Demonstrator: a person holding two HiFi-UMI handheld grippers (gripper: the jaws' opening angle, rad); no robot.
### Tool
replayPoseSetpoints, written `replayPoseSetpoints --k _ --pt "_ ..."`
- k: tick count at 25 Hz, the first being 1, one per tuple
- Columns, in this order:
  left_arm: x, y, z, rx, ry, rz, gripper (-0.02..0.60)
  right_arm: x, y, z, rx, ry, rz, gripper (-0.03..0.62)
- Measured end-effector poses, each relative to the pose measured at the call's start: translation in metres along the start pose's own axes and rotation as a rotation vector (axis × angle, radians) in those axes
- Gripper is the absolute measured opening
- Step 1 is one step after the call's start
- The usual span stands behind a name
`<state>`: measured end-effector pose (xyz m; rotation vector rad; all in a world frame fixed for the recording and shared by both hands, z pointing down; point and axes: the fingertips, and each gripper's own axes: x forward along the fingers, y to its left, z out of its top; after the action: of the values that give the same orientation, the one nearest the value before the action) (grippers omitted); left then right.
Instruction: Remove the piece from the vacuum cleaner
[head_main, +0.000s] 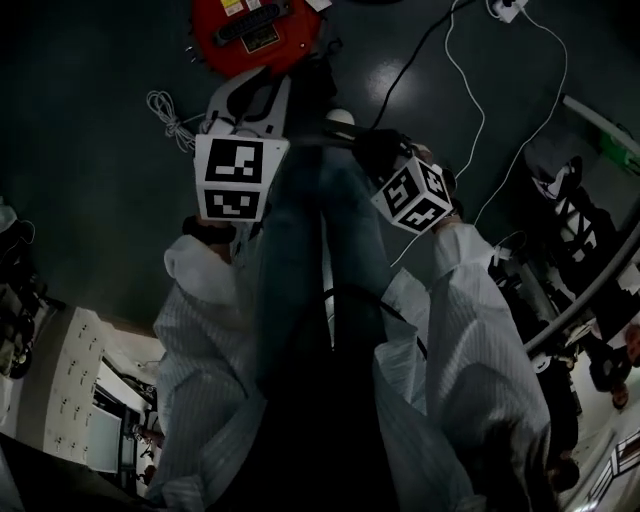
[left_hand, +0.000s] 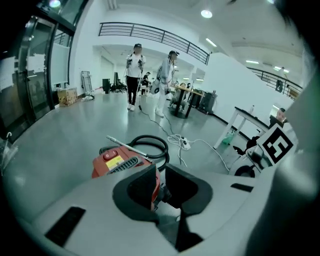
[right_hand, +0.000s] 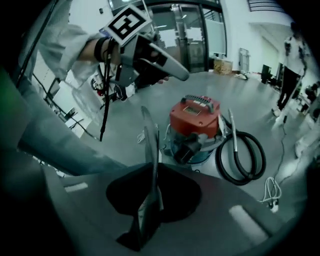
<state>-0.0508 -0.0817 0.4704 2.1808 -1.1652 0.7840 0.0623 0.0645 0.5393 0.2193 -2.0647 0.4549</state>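
The red-topped vacuum cleaner (right_hand: 195, 117) stands on the grey floor, its black hose (right_hand: 241, 155) coiled beside it and a metal wand (right_hand: 232, 125) leaning on it. My right gripper (right_hand: 152, 175) is shut on a thin flat piece (right_hand: 149, 145), seen edge-on and sticking up out of the jaws, off the vacuum. My left gripper (left_hand: 161, 187) is open with nothing between its dark pads (left_hand: 142, 192); the vacuum (left_hand: 120, 162) shows beyond the gap. In the head view both grippers (head_main: 250, 100) (head_main: 350, 135) hang in the air short of the vacuum (head_main: 250, 30).
A white cable (head_main: 480, 90) runs across the floor to a power strip (right_hand: 270, 192). Another coiled white cord (head_main: 170, 120) lies left of the vacuum. Two people (left_hand: 135, 75) stand far off near tables (left_hand: 250, 120). My own legs (head_main: 320, 260) fill the middle of the head view.
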Motion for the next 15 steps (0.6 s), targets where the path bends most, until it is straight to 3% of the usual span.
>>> replayPoseSetpoints --k 2,6,12,15 --pt "-0.033 -0.007 0.023 -0.033 -0.028 0.007 0.016 -0.033 0.005 0.026 0.077 -0.055 -0.007 0.028" --pt "-0.106 -0.022 0.072 -0.098 -0.112 0.006 0.005 -0.104 0.01 0.08 0.196 -0.152 -0.028 0.029" --pt "-0.198 -0.07 0.125 -0.077 -0.188 -0.003 0.005 -0.215 0.046 0.122 0.23 -0.208 -0.102 0.031" --pt "-0.243 -0.099 0.151 -0.057 -0.239 0.009 0.005 -0.279 0.069 0.131 0.285 -0.323 -0.137 0.031"
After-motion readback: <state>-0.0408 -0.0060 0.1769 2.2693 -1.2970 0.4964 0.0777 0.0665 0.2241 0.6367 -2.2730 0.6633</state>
